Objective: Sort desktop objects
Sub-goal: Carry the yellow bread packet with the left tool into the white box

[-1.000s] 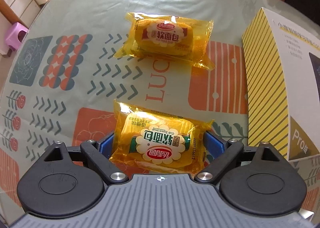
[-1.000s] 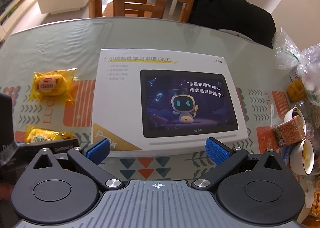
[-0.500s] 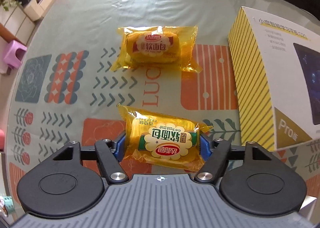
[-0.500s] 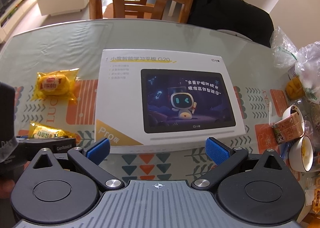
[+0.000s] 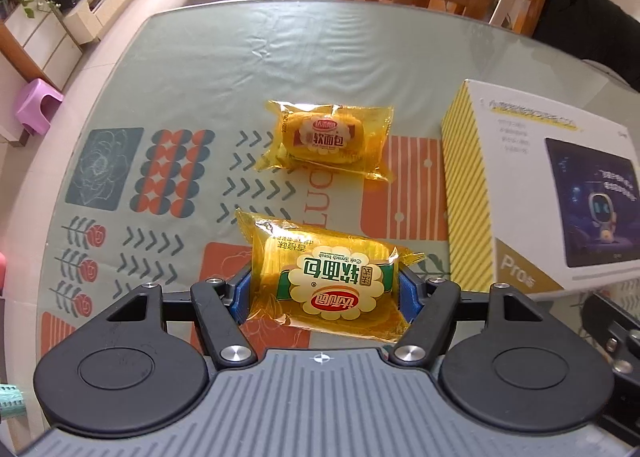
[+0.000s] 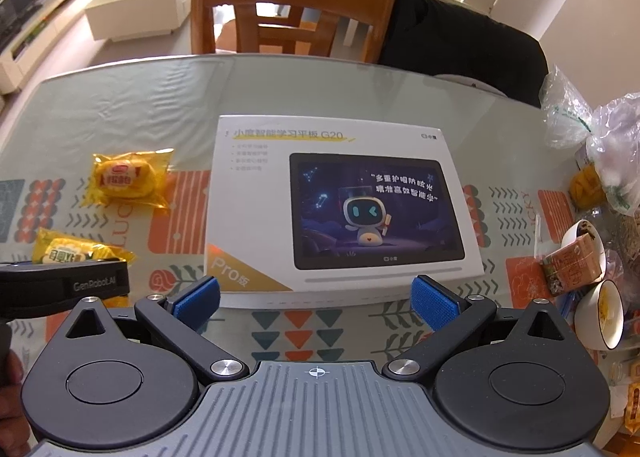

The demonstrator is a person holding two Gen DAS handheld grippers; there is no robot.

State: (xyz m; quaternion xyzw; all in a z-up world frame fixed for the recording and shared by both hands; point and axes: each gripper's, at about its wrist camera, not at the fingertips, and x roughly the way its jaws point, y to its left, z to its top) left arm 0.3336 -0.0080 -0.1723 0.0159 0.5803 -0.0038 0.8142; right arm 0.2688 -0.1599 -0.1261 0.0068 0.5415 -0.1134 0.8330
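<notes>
The left gripper has its blue pads clenched on the sides of a yellow cellophane-wrapped soft bread packet, gripping across its width, probably so the slippery wrapper stays put. A matching packet lies farther off on the patterned glass-topped table. On the right, the white tablet box lies flat; the right gripper hangs released just before its near edge, holding nothing.

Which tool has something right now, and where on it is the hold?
The left tool is shut on the near bread pack, pads on its two short ends. The right tool is open and holds nothing.
</notes>
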